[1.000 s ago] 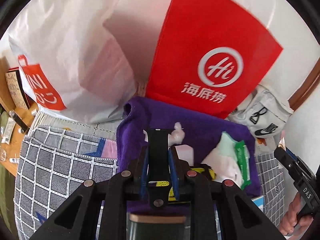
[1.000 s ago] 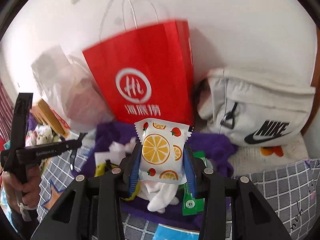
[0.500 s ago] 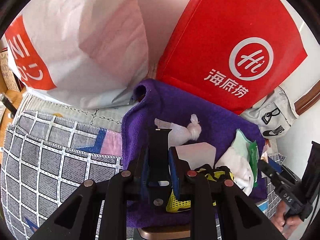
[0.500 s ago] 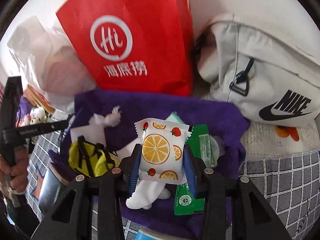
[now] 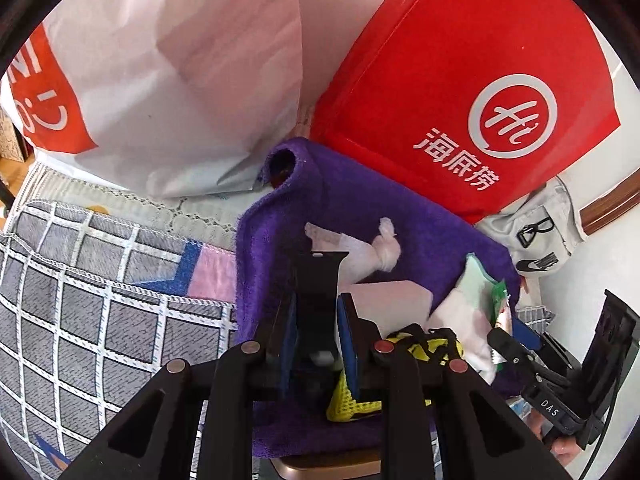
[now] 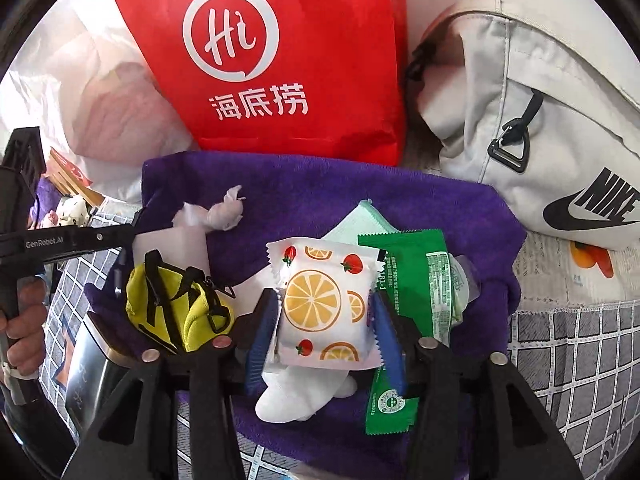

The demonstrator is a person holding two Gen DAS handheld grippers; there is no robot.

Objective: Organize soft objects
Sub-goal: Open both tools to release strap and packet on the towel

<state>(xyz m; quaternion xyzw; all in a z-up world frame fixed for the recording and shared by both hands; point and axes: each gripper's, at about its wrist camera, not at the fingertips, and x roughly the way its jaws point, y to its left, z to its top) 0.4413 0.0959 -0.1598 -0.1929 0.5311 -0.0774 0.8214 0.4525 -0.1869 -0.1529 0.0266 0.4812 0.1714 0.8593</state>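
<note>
A purple towel lies on the bed with soft items on it. My left gripper is shut on a black strap, held over the towel's left part. My right gripper is shut on a white packet with orange slices, held low over the towel's middle. On the towel lie a knotted white tissue, a yellow pouch, a green packet, a white sock and a white flat pack.
A red paper bag stands behind the towel. A white plastic bag is to its left, a grey Nike bag to its right. A checked grey blanket covers the bed. A metal box sits at the towel's left edge.
Both grippers have moved forward and down toward the purple towel, so the towel and its items now look bigger and closer. Each keeps its hold.
</note>
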